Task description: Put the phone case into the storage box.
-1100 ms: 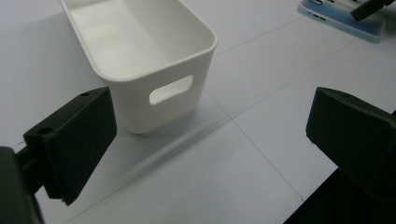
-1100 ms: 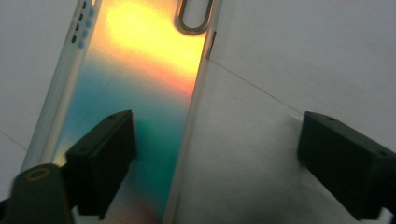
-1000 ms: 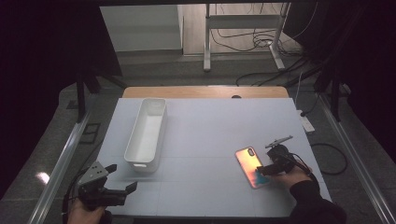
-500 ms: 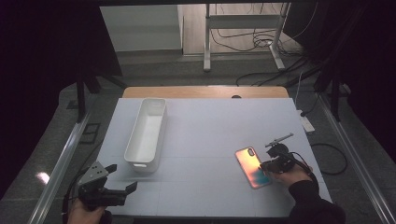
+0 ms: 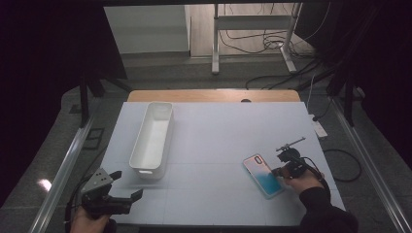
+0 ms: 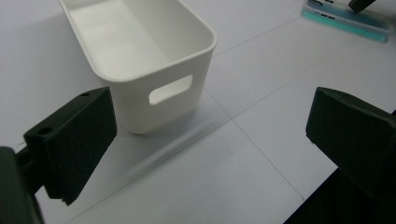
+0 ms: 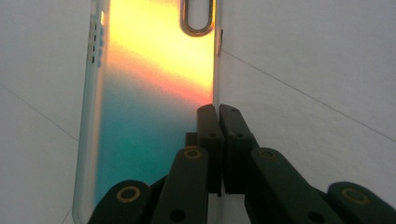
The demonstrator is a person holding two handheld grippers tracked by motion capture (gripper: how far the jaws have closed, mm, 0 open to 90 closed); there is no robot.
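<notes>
A phone case [image 5: 261, 174], orange fading to teal, lies flat on the white table [image 5: 218, 131] at the front right. My right gripper [image 5: 278, 171] is at its right long edge. In the right gripper view the jaws have just been closing, and the gripper [image 7: 217, 112] now pinches the thin side wall of the phone case [image 7: 149, 93]. My left gripper [image 5: 127, 183] hangs open at the front left corner, nothing between its jaws. In the left gripper view the gripper [image 6: 217, 135] faces the near end of a white bin [image 6: 159, 107], with the phone case [image 6: 345, 21] far off.
The long white bin [image 5: 163, 141] stands empty at the left of the table, its handle slot towards me. A wooden strip [image 5: 214, 95] runs along the far edge. Cables and a metal stand [image 5: 252, 29] are on the floor beyond.
The right gripper's jaws have come together on the case's right edge. Neither hand has shifted, and the case lies where it was.
</notes>
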